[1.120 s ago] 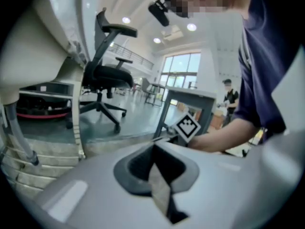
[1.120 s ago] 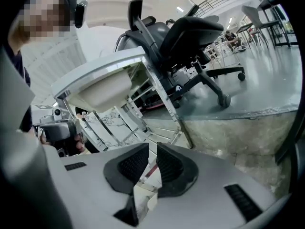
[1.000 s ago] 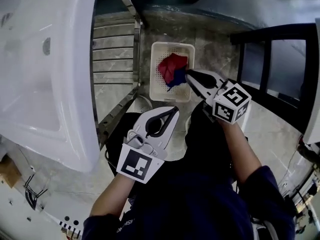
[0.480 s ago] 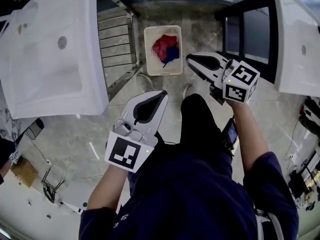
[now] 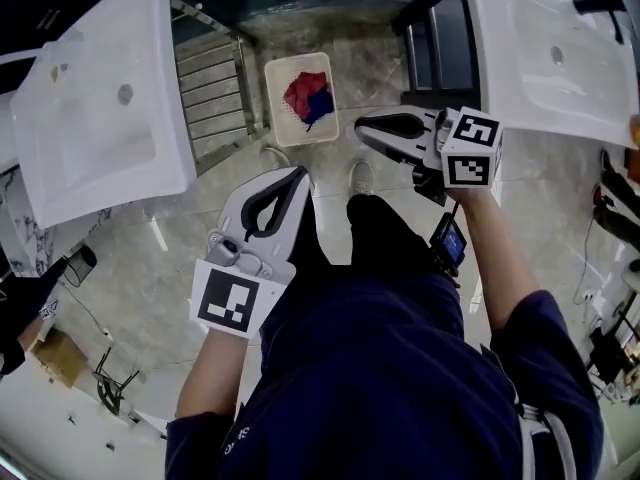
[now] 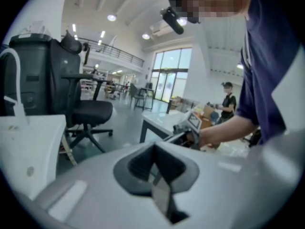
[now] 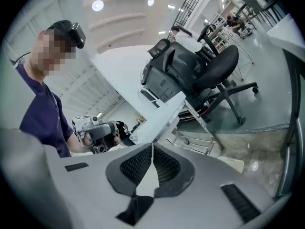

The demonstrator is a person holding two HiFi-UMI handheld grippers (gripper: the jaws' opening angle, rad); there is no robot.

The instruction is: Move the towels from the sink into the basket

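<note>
A red and a blue towel (image 5: 305,98) lie bunched in the white perforated basket (image 5: 278,123) on the floor, far ahead in the head view. A white sink (image 5: 95,133) stands at the left and another white sink (image 5: 545,53) at the upper right; I see no towel in either. My left gripper (image 5: 296,175) is shut and holds nothing, raised in front of the person's body. My right gripper (image 5: 362,130) is shut and empty too, pointing left, just right of the basket in the picture. In the right gripper view the jaw tips (image 7: 152,147) meet.
A metal rack (image 5: 212,88) stands between the left sink and the basket. A dark frame (image 5: 435,43) sits under the right sink. Black office chairs (image 7: 212,73) (image 6: 81,111) stand beyond. A cardboard box (image 5: 60,353) and clutter lie on the marble floor at lower left.
The head view has swung right: the basket has shrunk and slid up and left, and the right sink has come into view. The right gripper has drawn away from the towels, empty.
</note>
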